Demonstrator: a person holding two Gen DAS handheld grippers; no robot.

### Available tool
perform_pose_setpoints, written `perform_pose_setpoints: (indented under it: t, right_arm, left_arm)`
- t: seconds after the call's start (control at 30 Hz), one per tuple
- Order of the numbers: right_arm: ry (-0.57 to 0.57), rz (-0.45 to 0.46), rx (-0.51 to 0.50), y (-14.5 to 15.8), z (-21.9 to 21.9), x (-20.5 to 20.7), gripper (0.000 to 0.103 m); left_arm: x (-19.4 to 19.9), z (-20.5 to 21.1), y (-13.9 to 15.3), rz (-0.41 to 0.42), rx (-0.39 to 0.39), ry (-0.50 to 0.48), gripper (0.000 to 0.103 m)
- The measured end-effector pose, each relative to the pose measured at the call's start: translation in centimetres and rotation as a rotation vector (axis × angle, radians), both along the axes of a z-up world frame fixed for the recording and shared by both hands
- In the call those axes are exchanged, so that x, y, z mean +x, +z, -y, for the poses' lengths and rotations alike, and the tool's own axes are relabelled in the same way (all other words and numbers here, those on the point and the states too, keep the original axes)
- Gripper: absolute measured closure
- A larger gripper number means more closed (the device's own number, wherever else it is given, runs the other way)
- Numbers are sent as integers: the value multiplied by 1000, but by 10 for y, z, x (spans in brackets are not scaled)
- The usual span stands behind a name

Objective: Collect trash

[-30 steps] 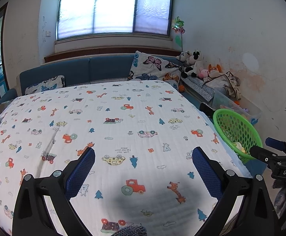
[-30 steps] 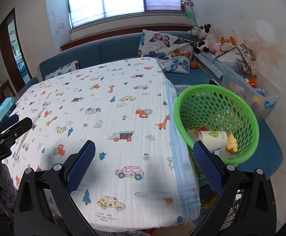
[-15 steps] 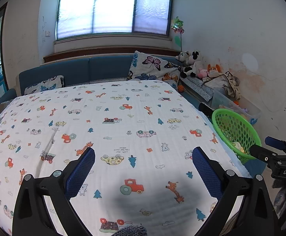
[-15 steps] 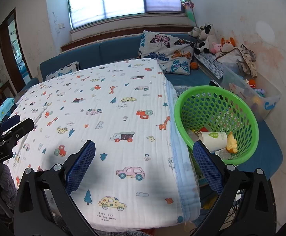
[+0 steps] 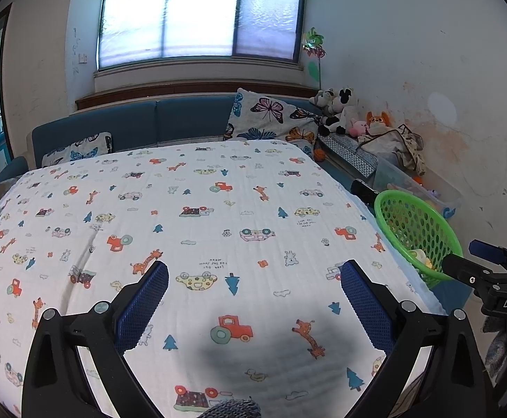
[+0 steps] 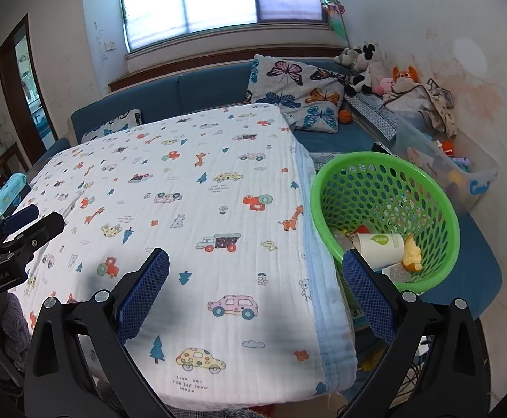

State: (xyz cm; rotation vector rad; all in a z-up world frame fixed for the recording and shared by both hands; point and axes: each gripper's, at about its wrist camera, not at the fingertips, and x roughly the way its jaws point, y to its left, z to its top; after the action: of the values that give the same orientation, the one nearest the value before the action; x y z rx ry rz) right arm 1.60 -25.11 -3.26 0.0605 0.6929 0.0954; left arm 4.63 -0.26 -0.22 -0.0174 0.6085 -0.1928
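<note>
Left jaws: I see the left gripper (image 5: 253, 299) spread wide with nothing between its blue pads (image 5: 142, 304), hanging above the near part of the blanket.
Right jaws: my right gripper (image 6: 255, 291) is just as wide and also empty; its right pad (image 6: 366, 296) sits in front of the basket's near rim in this view.
Under the jaws: the printed blanket (image 6: 190, 209), white with cars, giraffes and trees, covers the table, and I find no loose trash on its surface in either view.
Trash: it lies in the green basket (image 6: 438, 205), which sits just beside the blanket's right edge on a blue seat. Inside I make out a paper cup (image 6: 379, 245) on its side, a yellowish scrap (image 6: 412, 252) touching it, and a pale wrapper below; the other bits are too hidden to name.
Basket from the left: the same green basket (image 5: 417, 223) appears off the right edge of the blanket, just behind the other gripper's tip.
Further out: a butterfly pillow (image 6: 295, 87) leans on the blue sofa (image 6: 197, 94), and plush toys (image 6: 365, 62) crowd the corner.
</note>
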Motion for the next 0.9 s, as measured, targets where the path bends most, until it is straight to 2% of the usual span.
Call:
perform_pose_setpoints:
  t: [0.9]
  right_arm:
    - [8, -4, 6, -4, -3, 0, 4]
  left_arm:
    - [-2, 7, -7, 11, 7, 4, 7]
